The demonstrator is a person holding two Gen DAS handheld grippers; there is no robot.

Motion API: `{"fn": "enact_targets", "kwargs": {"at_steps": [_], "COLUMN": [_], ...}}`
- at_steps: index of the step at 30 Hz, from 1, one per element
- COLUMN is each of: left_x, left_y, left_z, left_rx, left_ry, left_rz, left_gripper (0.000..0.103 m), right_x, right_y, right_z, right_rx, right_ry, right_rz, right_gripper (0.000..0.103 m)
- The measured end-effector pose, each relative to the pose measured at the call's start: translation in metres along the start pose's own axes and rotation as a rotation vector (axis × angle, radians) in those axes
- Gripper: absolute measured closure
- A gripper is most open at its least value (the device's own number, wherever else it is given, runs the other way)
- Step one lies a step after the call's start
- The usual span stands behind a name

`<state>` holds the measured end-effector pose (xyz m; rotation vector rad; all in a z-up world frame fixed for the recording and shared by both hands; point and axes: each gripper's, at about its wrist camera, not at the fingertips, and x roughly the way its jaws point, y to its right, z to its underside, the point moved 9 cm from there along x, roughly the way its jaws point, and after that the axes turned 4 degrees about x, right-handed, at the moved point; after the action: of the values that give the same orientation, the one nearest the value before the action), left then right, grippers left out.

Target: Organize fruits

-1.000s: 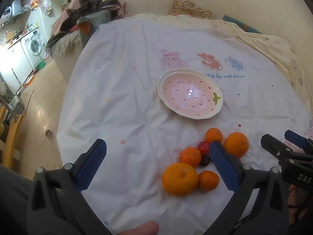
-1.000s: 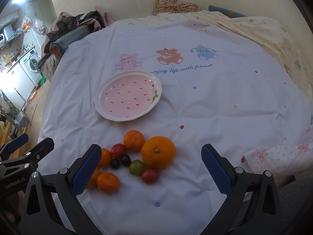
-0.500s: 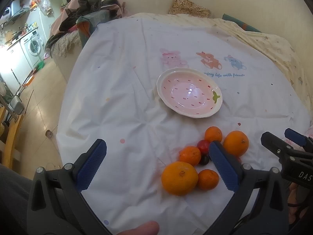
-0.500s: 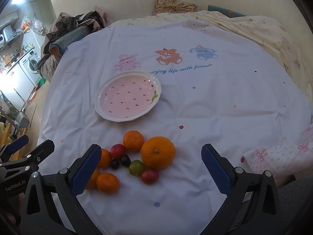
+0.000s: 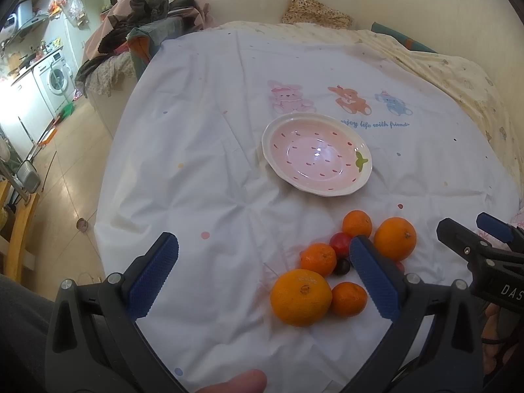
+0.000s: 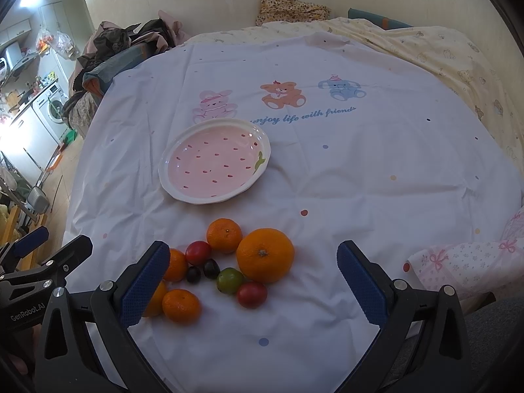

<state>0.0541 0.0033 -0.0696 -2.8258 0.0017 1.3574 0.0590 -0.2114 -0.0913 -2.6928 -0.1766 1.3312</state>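
A pink strawberry-pattern plate lies empty on the white printed sheet. In front of it sits a cluster of fruit: a big orange, another large orange, several small tangerines, red tomatoes, a green one and dark small fruits. My left gripper hangs open just left of the cluster, holding nothing. My right gripper is open over the near side of the fruit, also holding nothing.
The sheet covers a bed with a yellow blanket at the far right. A heap of clothes lies at the far left corner. The floor and a washing machine are off the left edge.
Both grippers have drifted very slightly; the plate and fruit sit a touch higher in the views. Nothing was grasped or moved.
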Motion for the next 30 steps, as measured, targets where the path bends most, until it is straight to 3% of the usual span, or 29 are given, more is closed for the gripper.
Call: {"fn": "enact_targets", "kwargs": {"at_steps": [21,30], "left_x": [-0.001,-0.011], "left_y": [0.001,-0.008], "left_z": [0.000,-0.011], "left_rx": [0.005,-0.006], "left_ry": [0.003,-0.050], "left_rz": [-0.005,-0.002], "left_gripper": [0.000,0.000], "right_x": [0.001,-0.002], "right_y": [-0.002,-0.002], "right_z": [0.001,-0.001], "right_rx": [-0.001,0.019], "right_ry": [-0.005,-0.011], "right_rz": [-0.004,-0.028], "right_gripper": [0.000,0.000]}}
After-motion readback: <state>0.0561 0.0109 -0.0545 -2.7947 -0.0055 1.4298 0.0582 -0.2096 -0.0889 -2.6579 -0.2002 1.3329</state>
